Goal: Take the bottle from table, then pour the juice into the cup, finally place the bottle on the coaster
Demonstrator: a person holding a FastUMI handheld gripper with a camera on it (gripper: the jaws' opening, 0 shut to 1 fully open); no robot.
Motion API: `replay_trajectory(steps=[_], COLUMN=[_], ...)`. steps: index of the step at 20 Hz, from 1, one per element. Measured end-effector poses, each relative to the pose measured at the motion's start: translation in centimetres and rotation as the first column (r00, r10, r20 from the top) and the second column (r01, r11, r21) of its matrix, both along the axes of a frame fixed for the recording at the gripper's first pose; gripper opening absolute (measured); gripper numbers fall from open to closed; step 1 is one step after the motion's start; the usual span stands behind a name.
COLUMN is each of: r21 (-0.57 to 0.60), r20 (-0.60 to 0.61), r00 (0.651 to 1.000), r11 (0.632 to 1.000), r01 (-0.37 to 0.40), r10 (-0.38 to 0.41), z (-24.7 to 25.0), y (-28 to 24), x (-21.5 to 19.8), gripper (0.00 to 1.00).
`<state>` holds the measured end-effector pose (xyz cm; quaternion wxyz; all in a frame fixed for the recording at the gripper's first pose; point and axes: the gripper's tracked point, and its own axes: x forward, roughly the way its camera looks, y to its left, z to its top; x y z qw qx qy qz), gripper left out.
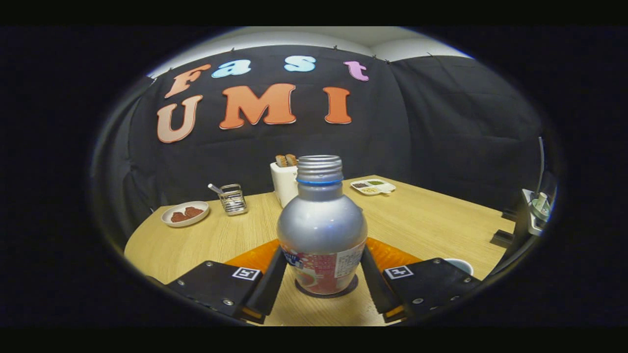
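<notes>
1. I see the bottle (321, 230) standing upright between my gripper's (321, 274) fingers, which touch its sides: silver body, blue neck ring, open threaded mouth, printed label low down.
2. A dark round coaster (349, 291) sits under the bottle's base.
3. A white cup's (461, 265) rim peeks beyond the right finger.
</notes>
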<state>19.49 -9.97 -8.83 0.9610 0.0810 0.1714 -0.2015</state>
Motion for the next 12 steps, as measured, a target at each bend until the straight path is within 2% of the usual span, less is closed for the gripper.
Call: replay_trajectory(steps=[12], r21=[-0.049], r20=[-0.057], r00=[0.998], r11=[0.998], r01=[-0.034], r10=[0.031], z=[-3.1], y=[0.6], x=[0.9], gripper=[0.79])
